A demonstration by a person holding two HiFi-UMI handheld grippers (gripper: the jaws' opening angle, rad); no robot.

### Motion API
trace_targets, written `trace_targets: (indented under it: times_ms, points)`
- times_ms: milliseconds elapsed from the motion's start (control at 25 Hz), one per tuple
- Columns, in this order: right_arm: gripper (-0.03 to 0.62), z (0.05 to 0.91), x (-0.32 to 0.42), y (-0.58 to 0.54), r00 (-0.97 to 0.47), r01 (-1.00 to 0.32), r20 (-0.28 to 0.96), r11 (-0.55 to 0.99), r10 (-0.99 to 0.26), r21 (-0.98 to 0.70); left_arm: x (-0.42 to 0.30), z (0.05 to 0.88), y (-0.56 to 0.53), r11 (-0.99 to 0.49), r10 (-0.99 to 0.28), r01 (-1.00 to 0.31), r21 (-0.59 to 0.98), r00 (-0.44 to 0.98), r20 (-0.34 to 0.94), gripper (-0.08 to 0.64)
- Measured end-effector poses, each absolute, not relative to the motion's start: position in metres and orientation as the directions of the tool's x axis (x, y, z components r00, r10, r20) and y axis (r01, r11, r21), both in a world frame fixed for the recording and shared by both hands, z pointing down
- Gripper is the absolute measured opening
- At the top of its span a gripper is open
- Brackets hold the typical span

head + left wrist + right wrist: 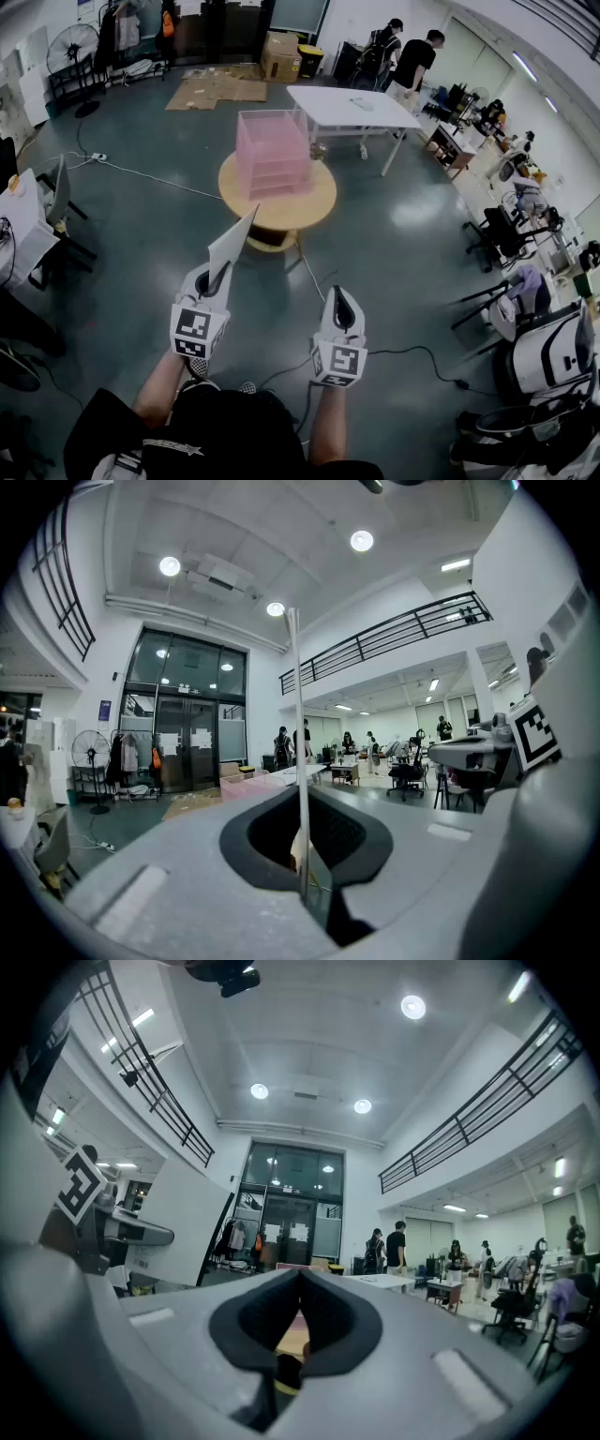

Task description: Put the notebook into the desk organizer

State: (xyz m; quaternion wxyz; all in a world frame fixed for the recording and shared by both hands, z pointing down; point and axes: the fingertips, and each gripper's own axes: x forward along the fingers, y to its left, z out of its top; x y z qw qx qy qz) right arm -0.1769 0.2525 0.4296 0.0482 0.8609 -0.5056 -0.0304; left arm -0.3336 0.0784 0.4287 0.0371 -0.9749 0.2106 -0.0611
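White notebook (plain cover showing) clamped in left tongs.

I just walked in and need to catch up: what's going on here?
A person holds a two-jaw gripper in each hand. The left gripper is shut on a thin white notebook, raised in the air; the right gripper is shut and empty. The pink translucent desk organizer stands on a round wooden table some way ahead, so the notebook is not in it yet.
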Motion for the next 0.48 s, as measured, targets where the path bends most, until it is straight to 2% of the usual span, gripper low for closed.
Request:
trace_targets:
  times_ms: [480]
  points:
    - [0.005, 0.432, -0.160, 0.290, 0.531, -0.844, 0.010, -0.528, -0.847, 0.093, -0.309, 0.430, 0.108, -0.923, -0.383, -0.374, -0.091, 0.918, 0.106, 0.017]
